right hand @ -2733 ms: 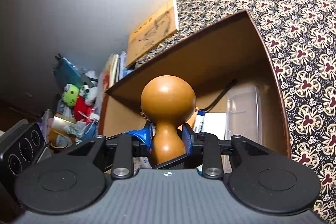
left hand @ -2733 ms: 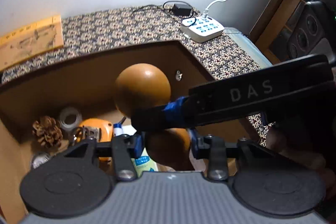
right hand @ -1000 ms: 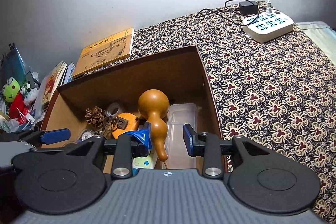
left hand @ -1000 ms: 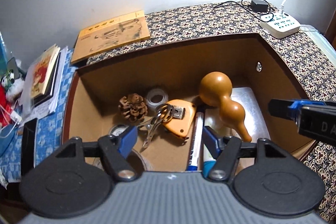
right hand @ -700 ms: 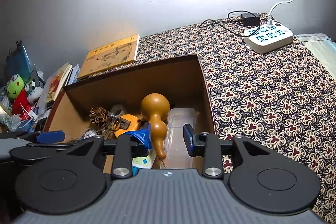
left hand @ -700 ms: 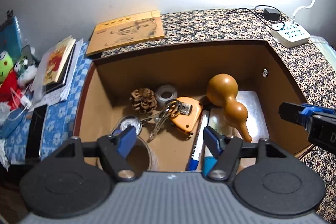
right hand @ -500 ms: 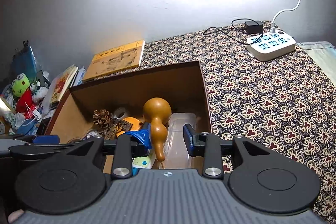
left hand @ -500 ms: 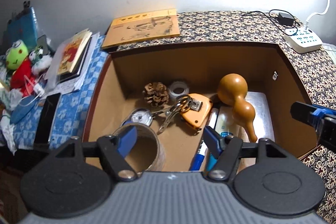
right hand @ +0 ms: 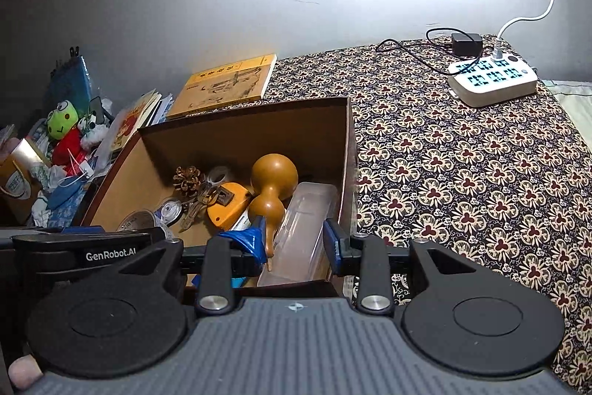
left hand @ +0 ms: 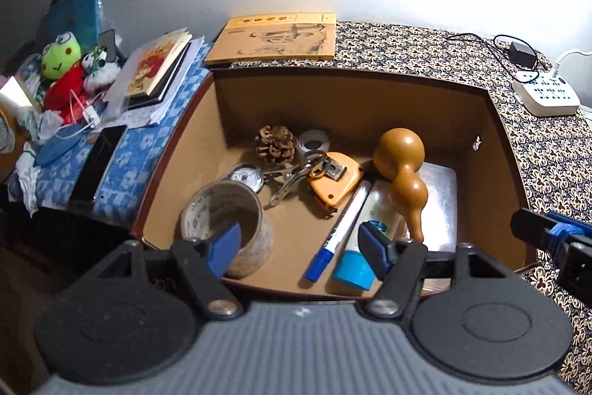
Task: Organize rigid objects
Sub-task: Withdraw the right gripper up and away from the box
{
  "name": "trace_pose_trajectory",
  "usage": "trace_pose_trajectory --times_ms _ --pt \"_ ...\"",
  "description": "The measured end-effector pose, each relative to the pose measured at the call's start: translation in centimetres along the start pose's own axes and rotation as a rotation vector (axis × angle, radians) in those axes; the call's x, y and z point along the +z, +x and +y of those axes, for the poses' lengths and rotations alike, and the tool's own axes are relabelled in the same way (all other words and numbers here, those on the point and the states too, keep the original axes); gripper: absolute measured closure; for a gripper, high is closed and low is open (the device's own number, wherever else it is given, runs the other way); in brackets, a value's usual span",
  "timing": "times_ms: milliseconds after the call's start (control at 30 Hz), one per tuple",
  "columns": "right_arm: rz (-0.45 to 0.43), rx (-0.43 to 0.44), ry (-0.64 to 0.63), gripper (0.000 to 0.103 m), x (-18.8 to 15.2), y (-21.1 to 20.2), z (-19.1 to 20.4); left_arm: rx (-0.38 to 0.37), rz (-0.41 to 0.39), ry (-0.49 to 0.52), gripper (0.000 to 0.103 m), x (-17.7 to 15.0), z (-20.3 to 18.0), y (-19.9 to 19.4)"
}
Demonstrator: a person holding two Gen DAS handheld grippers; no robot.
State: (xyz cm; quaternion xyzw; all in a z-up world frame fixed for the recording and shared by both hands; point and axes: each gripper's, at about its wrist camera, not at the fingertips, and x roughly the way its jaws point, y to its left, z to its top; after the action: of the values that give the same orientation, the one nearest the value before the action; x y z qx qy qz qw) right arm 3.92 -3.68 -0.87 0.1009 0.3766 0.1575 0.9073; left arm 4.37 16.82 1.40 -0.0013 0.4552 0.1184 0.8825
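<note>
Both tongs (left hand: 301, 243) (right hand: 296, 243) wide apart, empty.

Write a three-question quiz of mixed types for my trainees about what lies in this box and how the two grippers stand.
1. True or false: the gourd lies inside the cardboard box.
2. Which lies nearest the pine cone? A tape roll; B power strip; C yellow book.
3. Fill in: the left gripper and right gripper are both ____.

Key: 1 true; 2 A; 3 open, holding nothing.
</note>
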Motion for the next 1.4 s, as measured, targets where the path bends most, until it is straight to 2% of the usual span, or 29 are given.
trace_pose_trajectory --times_ms 300,733,933,1400 --pt "0.036 0.062 -0.013 0.087 -0.2 -0.5 -1.9 0.030 -0.010 -0.020 0.034 -0.4 -1.7 -1.1" --pt "0.061 0.092 -0.020 0.087 -0.6 -0.8 -4.3 0.044 0.006 -0.037 0.033 -0.8 -3.3 -1.5" --pt "0.107 0.122 0.034 0.087 -1.1 -0.6 -5.3 0.041 0.012 -0.016 0.033 -1.3 -4.2 -1.5" --pt "0.140 0.152 0.050 0.089 -2.1 -0.4 -4.2 0.029 0.037 -0.017 0.033 -1.9 -3.3 -1.4"
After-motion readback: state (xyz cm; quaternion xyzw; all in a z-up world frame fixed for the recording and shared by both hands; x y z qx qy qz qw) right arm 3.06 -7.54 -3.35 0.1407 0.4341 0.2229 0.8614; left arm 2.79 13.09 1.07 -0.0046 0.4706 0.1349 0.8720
